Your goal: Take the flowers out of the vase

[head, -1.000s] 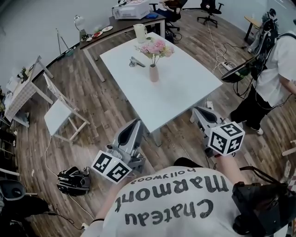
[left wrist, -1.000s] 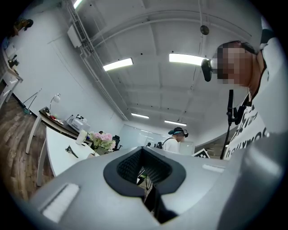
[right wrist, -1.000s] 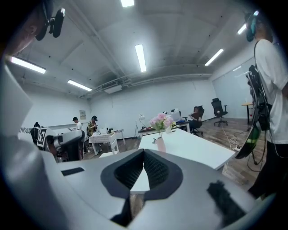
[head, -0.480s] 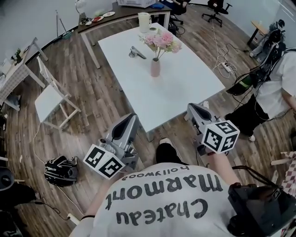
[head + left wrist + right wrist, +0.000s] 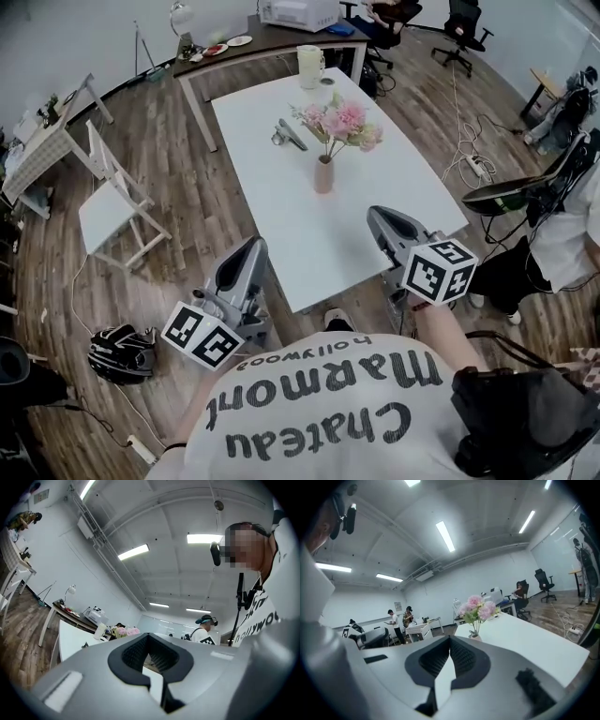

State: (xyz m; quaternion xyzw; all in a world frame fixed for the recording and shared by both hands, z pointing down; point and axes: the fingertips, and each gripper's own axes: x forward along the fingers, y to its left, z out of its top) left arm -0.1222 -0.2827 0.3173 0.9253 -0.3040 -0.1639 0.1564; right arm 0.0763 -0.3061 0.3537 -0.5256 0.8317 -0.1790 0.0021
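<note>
A slim pinkish vase (image 5: 323, 175) stands upright near the middle of the white table (image 5: 403, 173) and holds a bunch of pink flowers (image 5: 339, 122) on green stems; the blooms spread well above its mouth and lean a little to the right. Farther back, at the table's far edge, stands a white jug (image 5: 309, 64) – what is in it cannot be seen – and a small grey object (image 5: 289, 134) lies on the tabletop between jug and vase, to the vase's left. Both grippers are at the near side of the table, well apart from the vase and touching nothing. The left gripper (image 5: 251, 246) hangs over the wooden floor just off the table's near left edge, its jaws pressed together with nothing between them. The right gripper (image 5: 380, 217) is over the near right part of the tabletop, its jaws likewise closed and empty. The flowers stand ahead and between the two – nearer the right gripper, in whose view they rise just above and to the right of the jaw tips, while the left gripper's view shows them small and far off to the left, beside the jug.
</note>
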